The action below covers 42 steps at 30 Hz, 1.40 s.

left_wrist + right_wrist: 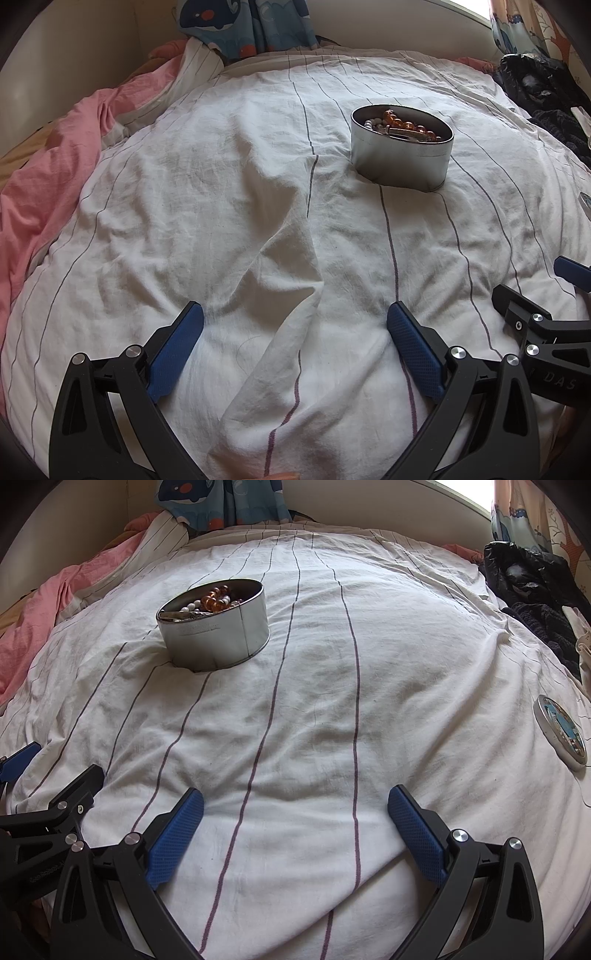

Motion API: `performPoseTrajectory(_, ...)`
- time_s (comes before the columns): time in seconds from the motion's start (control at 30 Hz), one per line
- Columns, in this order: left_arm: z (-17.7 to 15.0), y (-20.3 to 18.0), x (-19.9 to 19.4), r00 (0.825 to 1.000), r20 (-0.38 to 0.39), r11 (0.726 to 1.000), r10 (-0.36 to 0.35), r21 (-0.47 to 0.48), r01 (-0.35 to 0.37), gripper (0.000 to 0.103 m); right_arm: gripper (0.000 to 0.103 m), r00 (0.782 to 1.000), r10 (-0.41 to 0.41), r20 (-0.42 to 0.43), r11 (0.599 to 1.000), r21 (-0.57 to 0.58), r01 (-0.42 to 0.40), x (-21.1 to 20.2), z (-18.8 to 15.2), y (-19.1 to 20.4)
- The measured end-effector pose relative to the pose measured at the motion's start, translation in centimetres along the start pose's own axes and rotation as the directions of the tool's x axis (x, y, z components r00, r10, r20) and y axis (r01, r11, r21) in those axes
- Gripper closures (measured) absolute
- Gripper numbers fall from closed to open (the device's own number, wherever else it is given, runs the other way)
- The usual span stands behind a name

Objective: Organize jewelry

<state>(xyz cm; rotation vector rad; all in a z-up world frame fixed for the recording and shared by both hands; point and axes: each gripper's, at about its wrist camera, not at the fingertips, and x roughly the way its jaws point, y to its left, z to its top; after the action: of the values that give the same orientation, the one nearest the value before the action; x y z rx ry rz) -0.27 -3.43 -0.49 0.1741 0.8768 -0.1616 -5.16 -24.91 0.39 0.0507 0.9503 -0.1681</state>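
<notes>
**Jewelry gathered in the tin, lid not yet on**

I held both grippers low over the striped white sheet (295,709), nearer to me than the tin and well apart from it. The left gripper (295,332) had its jaws spread wide with nothing between them but a raised fold of sheet; the right gripper (295,808) stood the same, jaws apart and empty. The two rigs sat just beside each other.

Ahead, the round metal tin (218,627) stood upright and open on the sheet. Inside it lay the amber bead strand (216,596), some white beads (188,608) and a silvery piece I could not identify. I saw no loose jewelry on the sheet around the tin, so I judged the collecting done. The lid (561,733) lay flat far right of the tin, near the sheet's edge; closing looked like what remained.

Room between me and the tin was open, soft and uneven. Left of the tin a pink blanket (55,177) bunched up; right and beyond it dark clothing (532,590) crowded the edge, and behind the tin hung a patterned curtain (221,502).
</notes>
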Motion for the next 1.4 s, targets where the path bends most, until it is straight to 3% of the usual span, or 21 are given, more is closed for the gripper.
performPoseTrajectory(0.67,0.0,-0.1,0.0,1.0,0.0,1.0,0.002,0.002,-0.002,0.007,0.007,1.0,-0.001,0.0,1.0,0.0,0.001,0.0,0.0,0.0)
performPoseTrajectory(0.83,0.1,-0.5,0.1,0.999,-0.011,0.999,0.037,0.023,-0.037,0.007,0.007,1.0,0.002,-0.002,1.0,0.001,-0.002,0.0,-0.1,0.2)
performPoseTrajectory(1.4,0.1,-0.3,0.2,1.0,-0.019,1.0,0.017,0.011,-0.016,0.007,0.007,0.995,0.1,0.0,0.995,-0.019,-0.1,-2.3,-2.1,0.1)
